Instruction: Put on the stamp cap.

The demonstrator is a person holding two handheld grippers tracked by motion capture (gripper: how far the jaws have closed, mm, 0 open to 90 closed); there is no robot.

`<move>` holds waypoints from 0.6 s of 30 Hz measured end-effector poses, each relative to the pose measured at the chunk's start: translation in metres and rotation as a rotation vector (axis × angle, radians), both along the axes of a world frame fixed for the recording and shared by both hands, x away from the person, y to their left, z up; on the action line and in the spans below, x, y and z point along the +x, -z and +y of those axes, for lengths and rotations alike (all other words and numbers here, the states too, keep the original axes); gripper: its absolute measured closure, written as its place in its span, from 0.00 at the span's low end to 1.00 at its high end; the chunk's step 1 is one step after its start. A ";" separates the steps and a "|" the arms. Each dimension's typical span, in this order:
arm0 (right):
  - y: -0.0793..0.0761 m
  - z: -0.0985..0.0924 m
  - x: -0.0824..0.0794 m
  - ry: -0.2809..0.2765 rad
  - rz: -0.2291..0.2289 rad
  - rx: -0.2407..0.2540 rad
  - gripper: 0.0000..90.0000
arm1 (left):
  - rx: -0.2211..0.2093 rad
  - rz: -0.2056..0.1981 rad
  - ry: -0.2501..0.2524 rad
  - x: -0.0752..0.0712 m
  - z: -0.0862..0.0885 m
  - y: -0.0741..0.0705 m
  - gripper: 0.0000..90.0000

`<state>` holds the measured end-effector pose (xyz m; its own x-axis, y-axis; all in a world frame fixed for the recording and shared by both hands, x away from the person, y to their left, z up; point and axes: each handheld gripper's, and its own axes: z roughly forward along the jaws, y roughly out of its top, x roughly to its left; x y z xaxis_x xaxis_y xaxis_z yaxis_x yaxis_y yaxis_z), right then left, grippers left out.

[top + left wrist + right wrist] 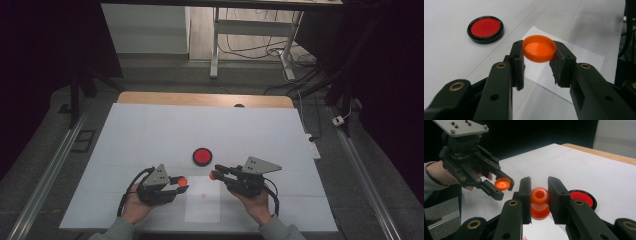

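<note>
We are working over one white table sheet [150, 135], which is leaving a strip of bare wood showing along the far edge, with dark floor dropping away on both sides. On the sheet one small white paper [202, 207] is lying between our hands, close to the near edge, and one red disc with a black rim [202, 156] is sitting just beyond the two grippers, with open sheet spreading all around it. We are holding two grippers, tips facing each other across the paper and staying apart. The left gripper [181, 181] is clamping one shallow orange cap [539, 48] between its pads, open side up, hanging above the paper's corner rather than resting on it. The right gripper [214, 175] is pinching one small orange bottle [540, 203] at its neck, mouth pointing towards the cap, with a clear gap separating the two pieces.
</note>
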<state>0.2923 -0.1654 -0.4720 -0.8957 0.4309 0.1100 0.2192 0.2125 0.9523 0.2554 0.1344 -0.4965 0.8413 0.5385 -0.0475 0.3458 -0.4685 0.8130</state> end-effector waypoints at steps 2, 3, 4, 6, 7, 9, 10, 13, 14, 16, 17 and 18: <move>0.000 0.000 0.000 0.002 0.001 0.002 0.81 | 0.004 -0.002 0.007 0.002 -0.003 -0.002 0.72; 0.000 0.000 0.000 0.002 0.000 0.002 0.81 | 0.007 -0.003 0.014 0.004 -0.006 -0.004 0.72; -0.001 0.000 0.000 0.001 -0.003 0.003 0.81 | 0.007 -0.004 0.019 0.006 -0.008 -0.006 0.72; -0.002 0.000 -0.001 0.002 -0.004 0.006 0.81 | 0.007 -0.006 0.031 0.010 -0.013 -0.009 0.72; -0.002 0.000 0.000 0.002 -0.005 0.007 0.81 | 0.010 -0.005 0.034 0.012 -0.015 -0.009 0.72; -0.002 0.000 0.000 0.004 -0.004 0.009 0.81 | 0.018 -0.004 0.039 0.015 -0.020 -0.009 0.72; -0.002 0.000 0.000 0.005 -0.004 0.011 0.81 | 0.019 -0.003 0.042 0.016 -0.022 -0.009 0.72; -0.003 -0.001 -0.001 0.005 -0.006 0.012 0.81 | 0.012 0.000 0.053 0.019 -0.029 -0.009 0.72; -0.003 -0.001 -0.001 0.005 -0.006 0.013 0.81 | 0.009 0.001 0.056 0.019 -0.030 -0.009 0.72; -0.002 0.000 -0.001 0.002 -0.006 0.012 0.81 | 0.003 0.003 0.063 0.019 -0.033 -0.007 0.72; -0.002 0.001 -0.001 0.001 -0.005 0.011 0.81 | -0.006 0.003 0.064 0.019 -0.035 -0.005 0.72; -0.002 0.001 -0.001 0.000 -0.004 0.009 0.81 | -0.009 0.013 0.068 0.020 -0.036 -0.002 0.72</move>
<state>0.2908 -0.1646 -0.4702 -0.8961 0.4301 0.1097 0.2150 0.2042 0.9550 0.2751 0.0980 -0.4941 0.8751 0.4797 -0.0637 0.3243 -0.4838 0.8129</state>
